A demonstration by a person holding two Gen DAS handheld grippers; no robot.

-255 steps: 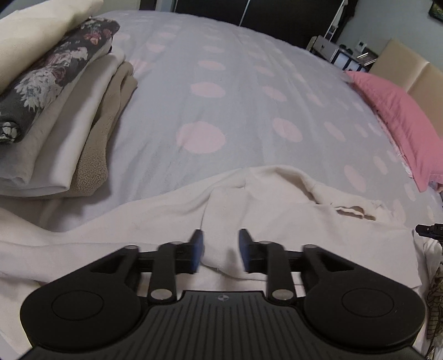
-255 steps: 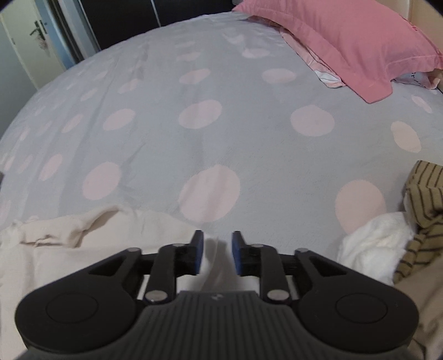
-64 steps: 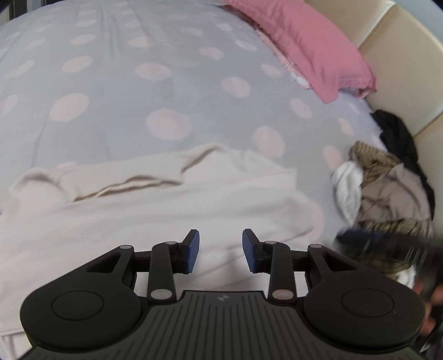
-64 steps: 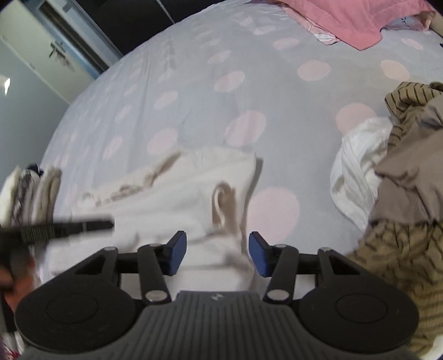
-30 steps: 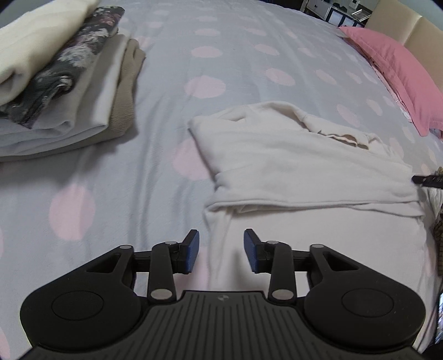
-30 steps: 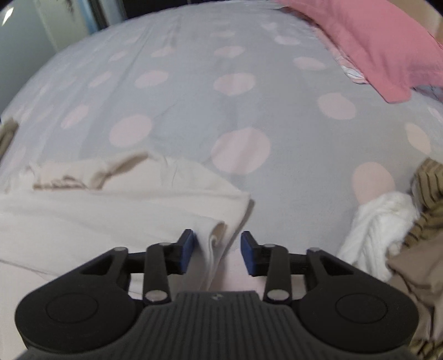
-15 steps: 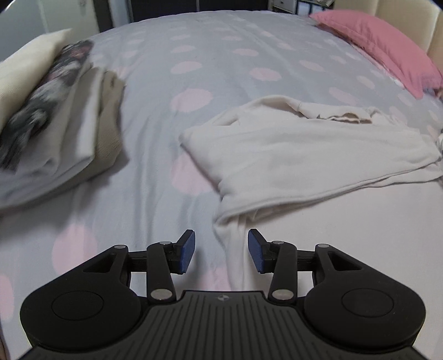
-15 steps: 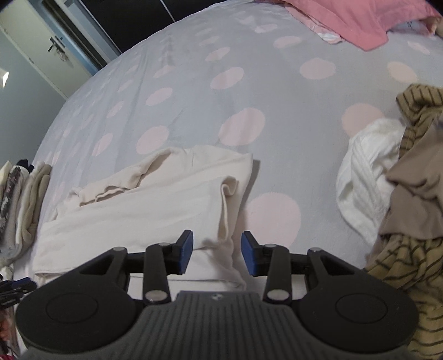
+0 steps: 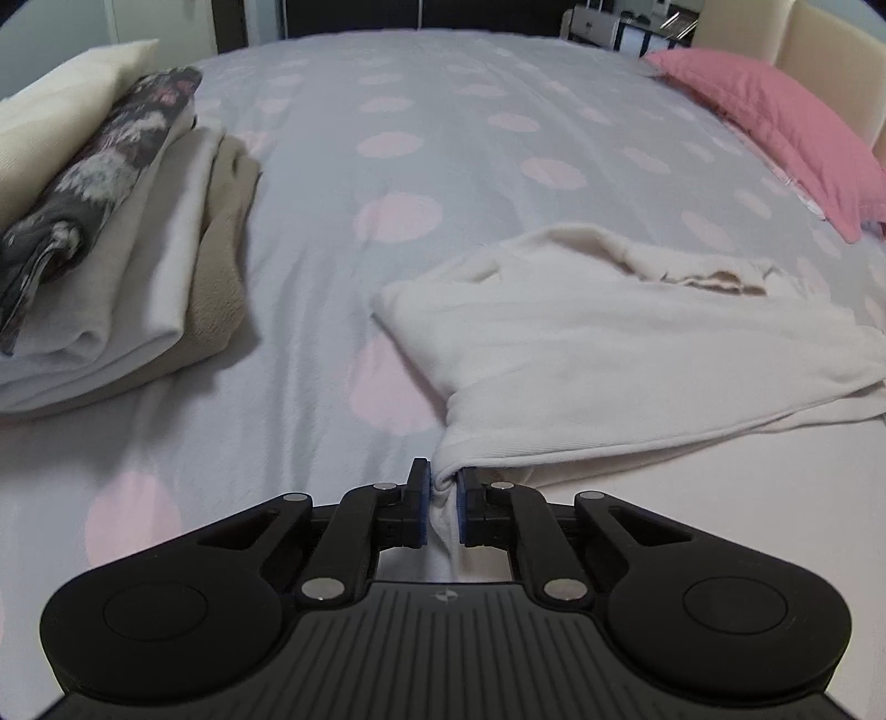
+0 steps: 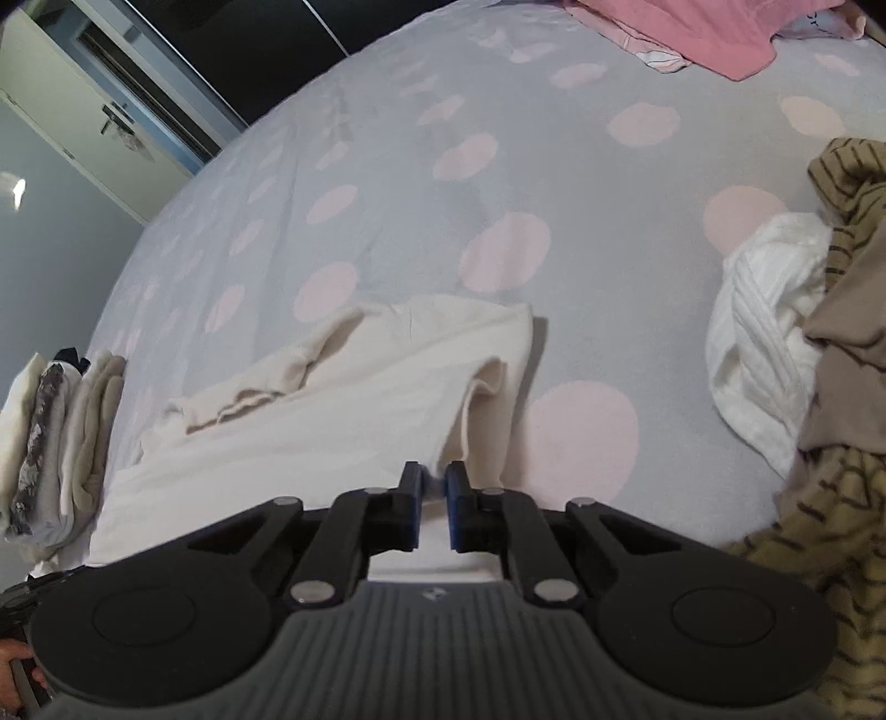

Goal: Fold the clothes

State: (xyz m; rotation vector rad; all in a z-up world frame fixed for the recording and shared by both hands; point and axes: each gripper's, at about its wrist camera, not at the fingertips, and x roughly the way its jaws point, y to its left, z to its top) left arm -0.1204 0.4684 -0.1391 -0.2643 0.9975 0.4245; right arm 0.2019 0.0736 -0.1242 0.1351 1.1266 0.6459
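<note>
Left wrist view: left gripper (image 9: pixel 443 487) clamped narrow on a bunched corner of the cream garment (image 9: pixel 637 354), fabric pinched between the blue fingertips (image 9: pixel 422 493). Garment spread partly folded on the grey bedspread with pink dots (image 9: pixel 398 144), one layer doubled over another, rumpled opening along its far edge. Left of the garment and well apart from it, a stack of folded clothes (image 9: pixel 127 266): cream on top, then a dark floral piece, pale grey, beige at the bottom. Beyond the garment to the right, a pink pillow (image 9: pixel 775 122) against a cream headboard (image 9: pixel 819 55).

Right wrist view: right gripper (image 10: pixel 434 493) drawn nearly closed at the near edge of the same cream garment (image 10: pixel 343 410), just below an upright fold; pale cloth showing in the slim gap, though a firm pinch cannot be told. Right of the garment, apart from it, an unfolded heap: white ribbed piece (image 10: pixel 764 343), brown cloth and olive striped fabric (image 10: pixel 830 554). Folded stack (image 10: pixel 61 432) left of the garment, pink pillow (image 10: pixel 692 27) far beyond it.
</note>
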